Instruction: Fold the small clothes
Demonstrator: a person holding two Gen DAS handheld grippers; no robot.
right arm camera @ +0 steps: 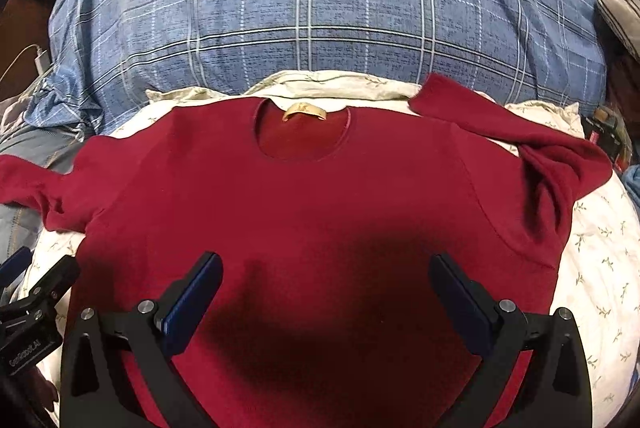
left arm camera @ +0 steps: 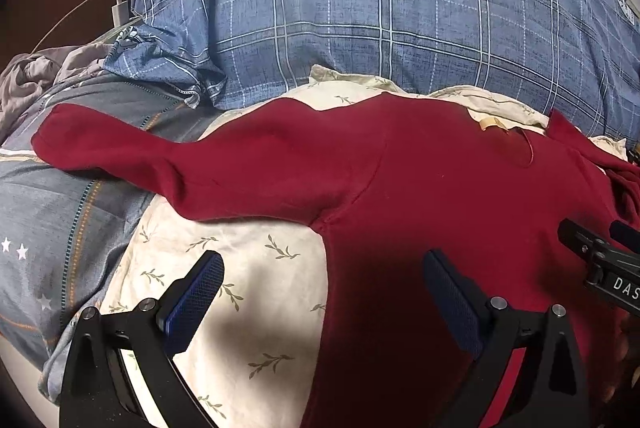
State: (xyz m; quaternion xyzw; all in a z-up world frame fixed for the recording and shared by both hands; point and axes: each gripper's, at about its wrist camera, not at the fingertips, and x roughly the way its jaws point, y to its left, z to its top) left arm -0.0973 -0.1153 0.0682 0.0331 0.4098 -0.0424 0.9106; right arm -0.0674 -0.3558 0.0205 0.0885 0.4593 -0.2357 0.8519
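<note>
A dark red long-sleeved sweater [right arm camera: 304, 196] lies flat, front up, on a cream leaf-print cloth [right arm camera: 600, 248]. Its neck hole with a tan label [right arm camera: 306, 112] points away from me. Its left sleeve [left arm camera: 132, 152] stretches out to the left onto grey bedding. Its right sleeve [right arm camera: 532, 148] is bent back toward the collar. My left gripper [left arm camera: 324, 268] is open and empty above the sweater's left side edge [left arm camera: 332, 248]. My right gripper [right arm camera: 326, 268] is open and empty above the sweater's lower middle. Each gripper's side shows in the other's view.
A large blue plaid duvet [right arm camera: 320, 8] rises behind the sweater. Grey star-print bedding [left arm camera: 48, 228] lies at the left. A white charger and cable [left arm camera: 120, 8] lie at the far left. Crumpled grey cloth [left arm camera: 36, 72] sits beside them.
</note>
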